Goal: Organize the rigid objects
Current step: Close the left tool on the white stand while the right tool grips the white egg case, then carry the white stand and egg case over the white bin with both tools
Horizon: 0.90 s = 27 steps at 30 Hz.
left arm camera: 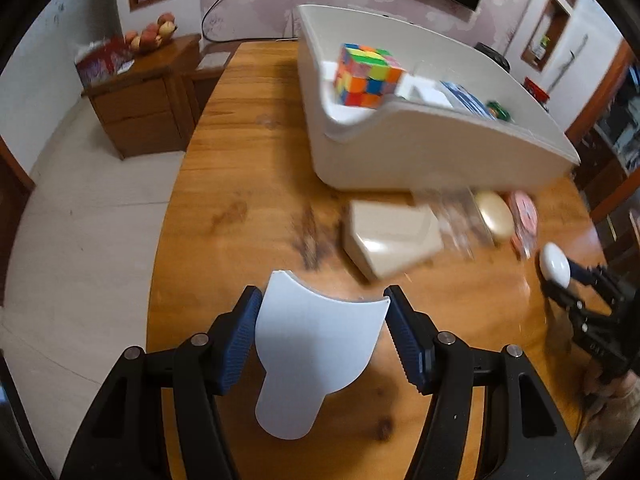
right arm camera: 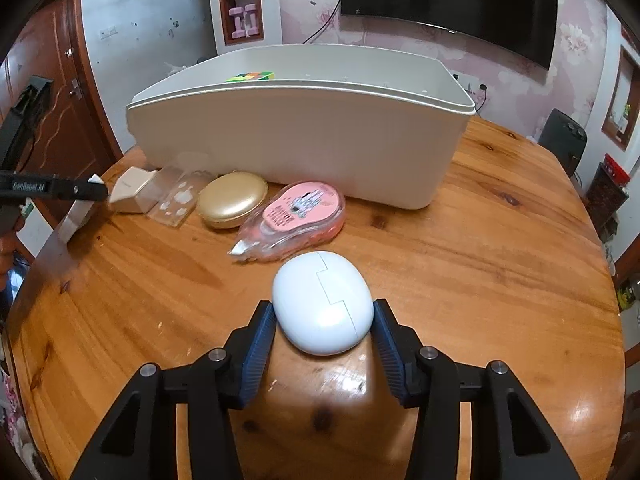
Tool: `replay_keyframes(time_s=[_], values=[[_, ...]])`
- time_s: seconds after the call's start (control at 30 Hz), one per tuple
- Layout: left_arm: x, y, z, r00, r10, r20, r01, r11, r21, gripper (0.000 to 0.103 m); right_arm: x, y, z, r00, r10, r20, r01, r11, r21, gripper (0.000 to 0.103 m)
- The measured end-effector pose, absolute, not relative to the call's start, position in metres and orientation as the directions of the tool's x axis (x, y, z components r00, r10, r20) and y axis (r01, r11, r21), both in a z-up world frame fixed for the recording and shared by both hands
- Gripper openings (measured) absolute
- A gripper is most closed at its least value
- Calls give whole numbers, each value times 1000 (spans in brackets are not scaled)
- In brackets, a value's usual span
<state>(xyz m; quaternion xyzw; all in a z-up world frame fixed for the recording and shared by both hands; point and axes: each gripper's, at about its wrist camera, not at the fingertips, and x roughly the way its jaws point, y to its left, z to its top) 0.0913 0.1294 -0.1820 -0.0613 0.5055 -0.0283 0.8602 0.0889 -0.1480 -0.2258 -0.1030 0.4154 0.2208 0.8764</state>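
Right wrist view: a round wooden worktop (right arm camera: 500,240) carries a long white storage bin (right arm camera: 296,140) near its far edge, with a multicoloured puzzle cube (left arm camera: 366,76) lying inside at one end. Along the bin's front wall, on the worktop, sit a beige box (right arm camera: 130,194), a clear plastic case (right arm camera: 176,198), a gold oval compact (right arm camera: 233,200) and a pink correction-tape dispenser (right arm camera: 298,220), side by side in a row. The right hand-held gripper (right arm camera: 323,312) is clenched on a white egg-shaped case (right arm camera: 322,304), its blue pads pressing both sides, the case lying just in front of the dispenser. In the left wrist view, the left hand-held gripper (left arm camera: 323,330) grasps a flat, curved white plastic piece (left arm camera: 314,352) between its pads, holding it over the bare worktop near the edge, apart from the row of items and the bin. The beige box lies just beyond the piece's upper edge. The right hand-held gripper shows at that view's right edge with the white case in its tips.
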Motion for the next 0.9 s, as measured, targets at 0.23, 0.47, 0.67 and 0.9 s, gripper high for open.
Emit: replay_keyframes(time_s=[0.23, 0.47, 0.67, 0.9], values=[[76, 105, -180, 479, -133, -868, 16, 990, -143, 66, 68, -141, -227, 543, 314, -779, -493, 870, 7, 50], [76, 85, -162, 468, -173, -867, 49, 984, -170, 66, 58, -139, -209, 558, 344, -755, -506, 862, 19, 50], [85, 69, -137, 471, -207, -857, 83, 978, -190, 65, 58, -135, -188, 577, 356, -735, -513, 858, 12, 50], [116, 54, -87, 526, -211, -824, 121, 977, -174, 65, 68, -124, -152, 625, 356, -695, -512, 859, -21, 50]])
